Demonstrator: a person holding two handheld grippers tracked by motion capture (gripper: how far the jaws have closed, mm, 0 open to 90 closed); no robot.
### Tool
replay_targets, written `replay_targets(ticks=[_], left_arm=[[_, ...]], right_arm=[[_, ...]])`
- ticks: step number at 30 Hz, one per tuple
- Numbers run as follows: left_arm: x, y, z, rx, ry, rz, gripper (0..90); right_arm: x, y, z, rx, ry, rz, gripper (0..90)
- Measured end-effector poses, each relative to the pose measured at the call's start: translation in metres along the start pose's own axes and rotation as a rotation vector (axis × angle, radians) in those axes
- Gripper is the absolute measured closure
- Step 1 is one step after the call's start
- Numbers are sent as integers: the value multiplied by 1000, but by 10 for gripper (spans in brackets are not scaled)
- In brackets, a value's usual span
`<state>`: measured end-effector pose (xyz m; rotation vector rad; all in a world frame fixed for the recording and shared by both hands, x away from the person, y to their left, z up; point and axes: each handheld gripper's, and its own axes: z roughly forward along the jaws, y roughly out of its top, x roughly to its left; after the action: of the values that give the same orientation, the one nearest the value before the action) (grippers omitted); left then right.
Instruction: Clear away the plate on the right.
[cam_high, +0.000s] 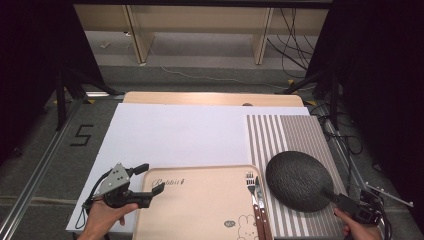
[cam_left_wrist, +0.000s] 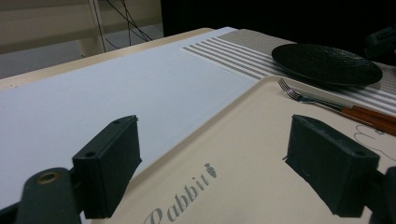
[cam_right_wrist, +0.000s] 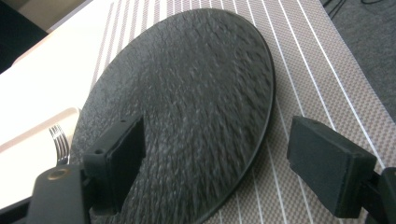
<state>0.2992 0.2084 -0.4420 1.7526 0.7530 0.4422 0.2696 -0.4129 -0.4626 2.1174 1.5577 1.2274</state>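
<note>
A beige tray (cam_high: 200, 200) printed "Rabbit" lies at the near edge, with a fork (cam_high: 251, 186) and a knife (cam_high: 260, 194) along its right side. To its right, a black textured plate (cam_high: 299, 180) rests on a striped placemat (cam_high: 290, 132). My left gripper (cam_high: 148, 181) is open at the tray's left edge. In the left gripper view (cam_left_wrist: 214, 126) one jaw hangs over the white sheet (cam_left_wrist: 116, 79) and the other over the tray (cam_left_wrist: 261, 112). My right gripper (cam_high: 334, 196) is open at the plate's near right rim. That rim (cam_right_wrist: 261, 135) runs between its jaws (cam_right_wrist: 217, 128).
A large white sheet (cam_high: 175, 135) covers the wooden table (cam_high: 210, 97) left of the placemat. The table's near edge lies just below the tray. Beyond the far edge are floor, shelf legs (cam_high: 137, 35) and cables (cam_high: 295, 45). Dark curtains flank both sides.
</note>
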Motion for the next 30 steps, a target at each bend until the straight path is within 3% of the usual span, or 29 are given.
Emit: replay_targets(ticks=[2, 3, 5, 7, 10, 11, 13, 14, 19, 23, 24, 30], left_arm=[[0, 0, 0, 4, -3, -2, 169], [0, 1, 0, 3, -7, 15, 169], [0, 0, 0, 5, 0, 3, 169], [0, 0, 0, 5, 0, 1, 169], [0, 0, 0, 4, -7, 15, 169], [0, 0, 0, 5, -6, 11, 169], [-1, 0, 0, 11, 0, 7, 169], [0, 0, 0, 10, 0, 12, 169], [0, 0, 0, 6, -7, 15, 169], [-1, 0, 0, 4, -4, 4, 169], [-1, 0, 0, 4, -4, 4, 169], [-1, 0, 0, 7, -3, 7, 169]], right_arm=[[1, -3, -3, 37, -29, 18, 207], [1, -4, -4, 35, -19, 30, 207], [0, -6, -5, 22, 33, 64, 208], [3, -7, -9, 31, 52, 116, 209], [3, -10, -9, 31, 18, 110, 213], [2, -11, -7, 11, 48, 105, 214], [2, -13, -8, 34, 62, 124, 213], [4, -13, -9, 49, 81, 163, 211], [1, -17, -8, 60, 52, 155, 213], [1, -19, -9, 84, 89, 196, 216], [-1, -20, -6, 66, 95, 175, 216], [-3, -23, -6, 86, 123, 210, 218]])
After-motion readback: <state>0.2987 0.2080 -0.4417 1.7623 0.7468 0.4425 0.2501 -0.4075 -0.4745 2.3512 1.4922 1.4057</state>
